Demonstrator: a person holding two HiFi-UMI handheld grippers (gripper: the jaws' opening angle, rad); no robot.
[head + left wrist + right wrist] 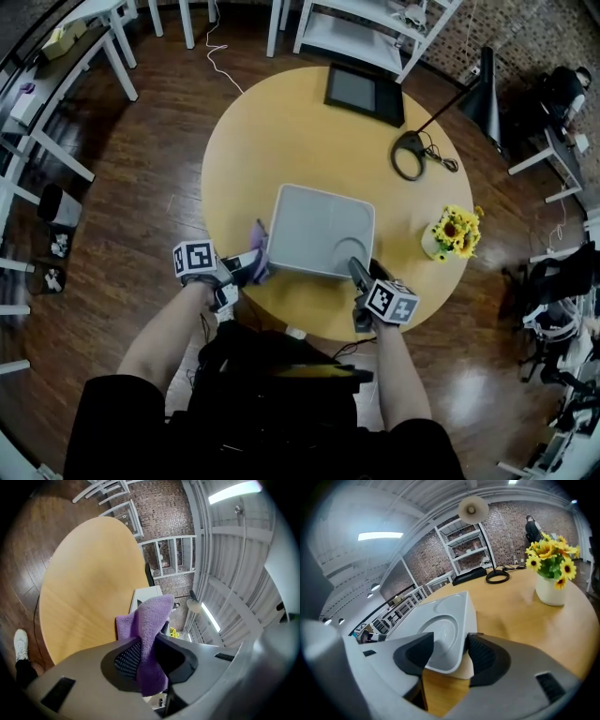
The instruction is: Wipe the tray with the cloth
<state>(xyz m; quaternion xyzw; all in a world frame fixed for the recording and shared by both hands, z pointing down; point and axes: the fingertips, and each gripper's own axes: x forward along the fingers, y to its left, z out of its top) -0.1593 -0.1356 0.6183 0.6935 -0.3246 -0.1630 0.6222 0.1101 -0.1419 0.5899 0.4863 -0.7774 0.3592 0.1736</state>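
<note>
On the round counter [281,141], the left gripper [248,267] is clamped tight on a purple cloth [260,251], which hangs just beside the tray's left edge. The grey tray [314,225] lies near the counter's front. The right gripper [357,272] straddles the tray's near right corner, jaws wide and seemingly pressing on it. Sunflowers [457,230] stand further right.

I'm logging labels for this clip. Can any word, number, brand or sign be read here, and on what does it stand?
None can be read.
The left cube and right cube carry only black-and-white square patterns, no letters.
The tray and cloth show no print.
Things on the shelves are too small to tell.
</note>
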